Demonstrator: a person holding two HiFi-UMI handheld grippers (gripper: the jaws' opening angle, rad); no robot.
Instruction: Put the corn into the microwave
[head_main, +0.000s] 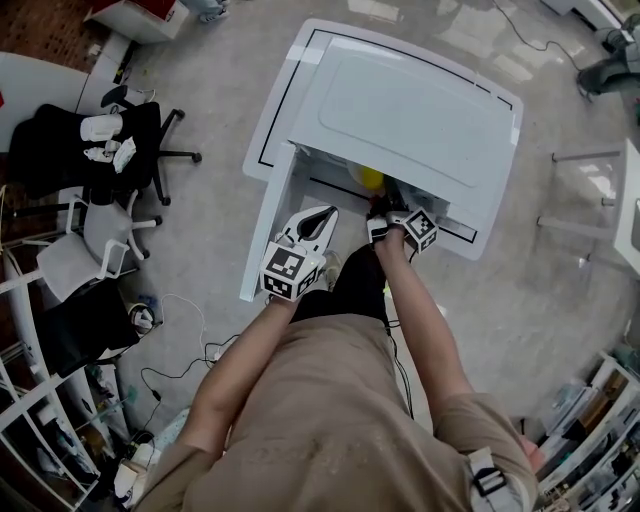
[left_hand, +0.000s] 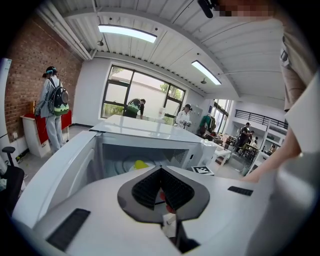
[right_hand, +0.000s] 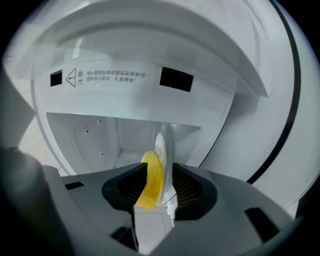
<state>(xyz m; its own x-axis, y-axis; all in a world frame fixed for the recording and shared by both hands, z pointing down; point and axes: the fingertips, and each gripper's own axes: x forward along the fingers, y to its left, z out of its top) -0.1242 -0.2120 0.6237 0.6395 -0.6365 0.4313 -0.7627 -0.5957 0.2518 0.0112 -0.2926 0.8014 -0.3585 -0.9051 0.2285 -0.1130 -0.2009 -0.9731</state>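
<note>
The white microwave (head_main: 400, 110) stands with its door (head_main: 265, 225) swung open to the left. The yellow corn (head_main: 370, 178) lies on a white plate (right_hand: 162, 150) inside the cavity. My right gripper (head_main: 385, 205) is at the cavity's mouth, jaws open. In the right gripper view the corn (right_hand: 150, 182) and the plate's edge show between the right gripper's (right_hand: 159, 167) pads, with a gap beside the plate. My left gripper (head_main: 325, 215) hangs in front of the opening, shut and empty. In the left gripper view, over the left gripper's (left_hand: 161, 169) tips, the corn (left_hand: 141, 164) shows in the microwave (left_hand: 150, 132).
Black and white office chairs (head_main: 100, 150) stand at the left. Cables (head_main: 180, 340) trail over the grey floor near my feet, and shelving (head_main: 590, 440) fills the lower right. Several people (left_hand: 52, 110) stand far behind the microwave by the windows.
</note>
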